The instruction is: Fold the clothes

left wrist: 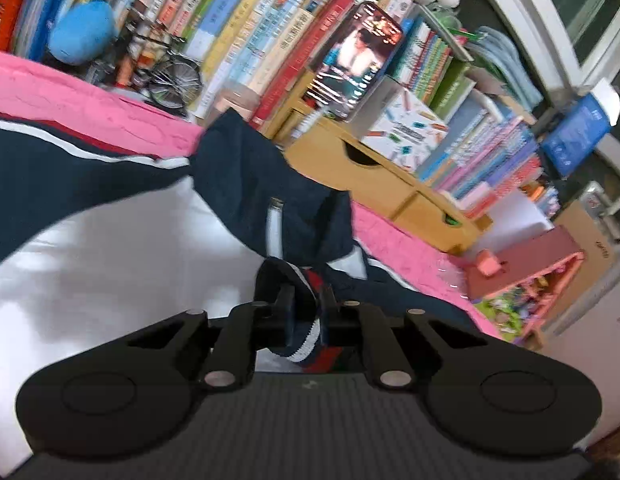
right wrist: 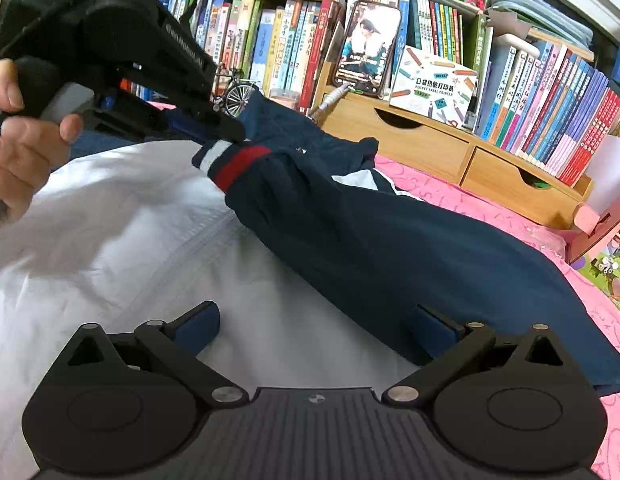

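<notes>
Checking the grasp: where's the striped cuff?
Striped cuff sits left of centre in the right wrist view, pinched in the left gripper above the white jacket.

Navy-and-white jacket (right wrist: 350,220) lies spread on pink bedding, its striped cuff (right wrist: 230,160) raised.

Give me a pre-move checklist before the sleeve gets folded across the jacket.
1. Left tool shut on the striped cuff: ok.
2. Right tool open, nothing between its fingers: ok.
3. Navy sleeve free of the wooden drawer unit: ok.
4. White jacket body lying flat: not ok, wrinkled.
5. Sleeve untwisted along its length: cannot tell.
6. Phone propped clear of the cloth: ok.
</notes>
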`<action>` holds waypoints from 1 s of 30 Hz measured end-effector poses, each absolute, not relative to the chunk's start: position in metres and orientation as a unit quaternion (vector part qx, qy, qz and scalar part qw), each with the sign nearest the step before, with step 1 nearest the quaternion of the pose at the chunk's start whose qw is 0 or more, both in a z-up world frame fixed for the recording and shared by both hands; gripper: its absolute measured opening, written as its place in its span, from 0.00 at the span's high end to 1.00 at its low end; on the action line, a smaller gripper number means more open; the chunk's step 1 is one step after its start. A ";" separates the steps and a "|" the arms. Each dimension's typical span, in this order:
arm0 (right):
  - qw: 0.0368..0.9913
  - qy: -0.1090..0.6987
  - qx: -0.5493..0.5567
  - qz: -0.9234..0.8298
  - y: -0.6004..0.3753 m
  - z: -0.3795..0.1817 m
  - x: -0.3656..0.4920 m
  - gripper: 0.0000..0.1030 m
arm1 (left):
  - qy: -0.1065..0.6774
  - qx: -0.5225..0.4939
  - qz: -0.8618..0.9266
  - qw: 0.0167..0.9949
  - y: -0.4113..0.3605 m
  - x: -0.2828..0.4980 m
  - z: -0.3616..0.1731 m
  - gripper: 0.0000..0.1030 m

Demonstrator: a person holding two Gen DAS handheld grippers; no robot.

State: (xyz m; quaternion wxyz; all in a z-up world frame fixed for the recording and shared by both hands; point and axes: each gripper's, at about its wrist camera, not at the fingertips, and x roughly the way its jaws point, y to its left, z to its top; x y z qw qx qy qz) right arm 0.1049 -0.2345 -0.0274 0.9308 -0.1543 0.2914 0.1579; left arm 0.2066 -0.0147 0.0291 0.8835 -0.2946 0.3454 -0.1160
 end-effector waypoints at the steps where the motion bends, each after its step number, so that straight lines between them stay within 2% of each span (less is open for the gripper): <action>1: 0.931 0.291 -0.155 0.157 -0.234 -0.028 0.105 0.00 | 0.357 -0.297 -0.114 0.878 -0.016 0.210 0.026 0.70; 2: 0.931 0.291 -0.155 0.157 -0.234 -0.028 0.105 0.00 | 0.368 -0.299 -0.110 0.873 -0.017 0.213 0.022 0.65; 3: 0.931 0.291 -0.155 0.157 -0.233 -0.028 0.104 0.00 | 0.377 -0.298 -0.105 0.871 -0.019 0.215 0.018 0.53; 4: 0.931 0.291 -0.155 0.157 -0.233 -0.028 0.104 0.00 | 0.386 -0.299 -0.100 0.867 -0.021 0.218 0.013 0.36; 6: 0.931 0.290 -0.157 0.156 -0.232 -0.028 0.104 0.00 | 0.386 -0.299 -0.101 0.867 -0.025 0.218 0.008 0.33; 8: 0.931 0.288 -0.161 0.154 -0.231 -0.028 0.102 0.00 | 0.385 -0.280 -0.090 0.875 -0.031 0.215 0.010 0.50; 9: 0.932 0.286 -0.164 0.153 -0.230 -0.028 0.102 0.00 | 0.378 -0.270 -0.089 0.881 -0.033 0.212 0.013 0.66; 10: 0.932 0.284 -0.167 0.152 -0.230 -0.028 0.101 0.00 | 0.369 -0.263 -0.089 0.887 -0.033 0.209 0.016 0.87; 17: 0.933 0.267 -0.194 0.143 -0.221 -0.028 0.094 0.00 | 0.312 -0.262 -0.101 0.908 -0.018 0.199 0.049 0.94; 20: 0.933 0.242 -0.206 0.169 -0.221 -0.024 0.093 0.00 | 0.312 -0.240 -0.100 0.914 -0.018 0.195 0.054 0.95; 23: 0.934 0.171 -0.265 0.166 -0.208 -0.016 0.097 0.00 | 0.319 -0.241 -0.106 0.910 -0.016 0.191 0.053 0.95; 25: 0.914 0.189 -0.300 0.195 -0.193 -0.023 0.115 0.01 | 0.328 -0.250 -0.113 0.904 -0.014 0.189 0.052 0.94; 26: 0.904 0.207 -0.308 0.213 -0.187 -0.028 0.125 0.10 | 0.333 -0.255 -0.118 0.900 -0.012 0.188 0.051 0.94; 28: 0.907 0.241 -0.247 0.240 -0.189 -0.030 0.144 0.40 | 0.346 -0.271 -0.129 0.889 -0.008 0.185 0.048 0.86; 29: 0.907 0.264 -0.206 0.254 -0.192 -0.029 0.155 0.68 | 0.354 -0.281 -0.134 0.882 -0.005 0.184 0.045 0.81; 30: 0.908 0.285 -0.164 0.258 -0.197 -0.027 0.163 0.79 | 0.363 -0.291 -0.139 0.874 -0.002 0.182 0.042 0.68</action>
